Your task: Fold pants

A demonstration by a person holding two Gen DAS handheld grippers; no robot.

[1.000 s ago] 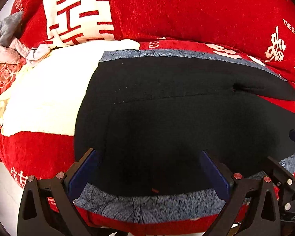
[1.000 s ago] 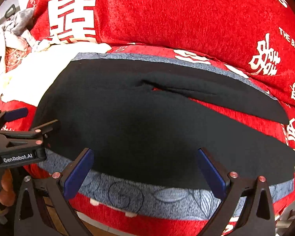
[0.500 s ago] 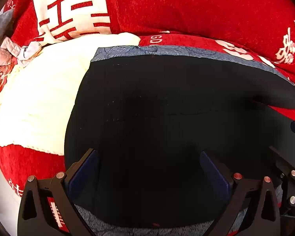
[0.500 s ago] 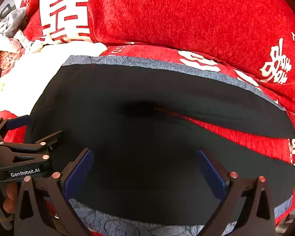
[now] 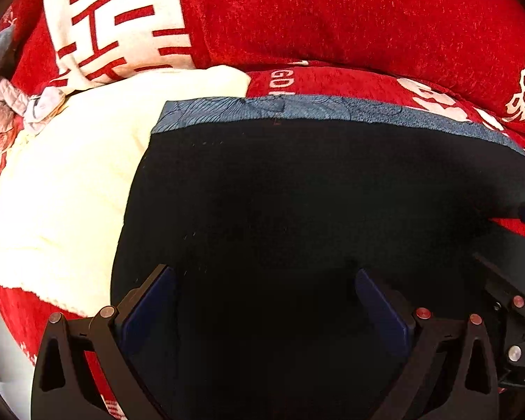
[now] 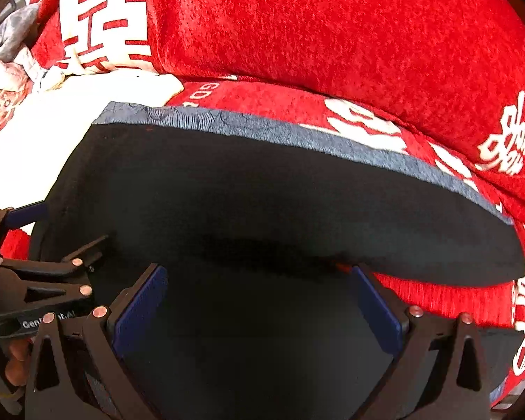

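Left gripper (image 5: 264, 301) fingers (image 5: 148, 306) spread wide, nothing between them, hanging low over the near part of the black pants (image 5: 297, 210); whether the tips touch the cloth, cannot tell. Right gripper (image 6: 259, 299) fingers (image 6: 140, 302) also wide apart and empty, over the near middle of the same pants, just near of the crotch split where one leg runs off to the right. The two grippers sit side by side: the left one shows at the left edge of the right wrist view, a bit of a hand (image 6: 15, 364) under it, and the right one at the right edge of the left wrist view. Pants lie spread flat across a red sofa seat (image 6: 448, 297), with a grey patterned band (image 6: 262, 129) running along their far edge. Just left of the pants, touching their edge, a cream blanket (image 5: 63, 182). Far side, a red back cushion (image 6: 315, 28) with white characters. Far left, a heap of pink and grey clothes (image 5: 3, 115).
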